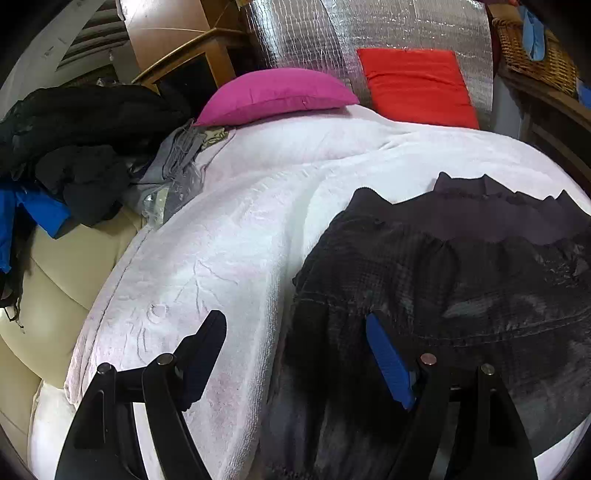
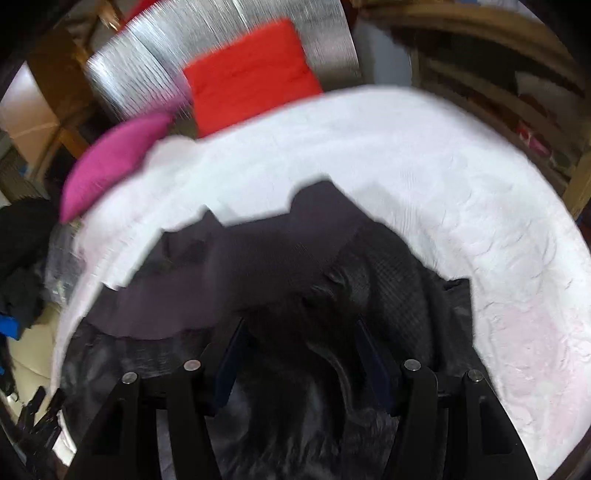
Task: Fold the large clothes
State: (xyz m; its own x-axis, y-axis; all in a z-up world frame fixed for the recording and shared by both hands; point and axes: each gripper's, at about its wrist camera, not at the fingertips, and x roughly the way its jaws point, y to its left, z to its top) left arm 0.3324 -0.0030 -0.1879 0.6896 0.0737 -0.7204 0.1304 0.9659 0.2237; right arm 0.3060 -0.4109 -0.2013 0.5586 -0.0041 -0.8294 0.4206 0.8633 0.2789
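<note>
A large black garment (image 1: 461, 266) lies on the white towel-covered bed (image 1: 229, 229), its edge jagged at the far side. My left gripper (image 1: 295, 332) is open, hovering over the garment's left edge, with one finger over the towel and the blue-padded finger (image 1: 388, 362) over the dark cloth. In the right wrist view the same garment (image 2: 280, 266) lies bunched on the white cover (image 2: 443, 177). My right gripper (image 2: 299, 332) is open and low over the bunched cloth, which rises between the fingers; the view is motion-blurred.
A magenta pillow (image 1: 277, 96) and a red cushion (image 1: 417, 85) sit at the head against a silver foil panel (image 1: 369, 29). A pile of dark and blue clothes (image 1: 74, 155) lies at the left. A wicker basket (image 1: 535, 48) stands at the right.
</note>
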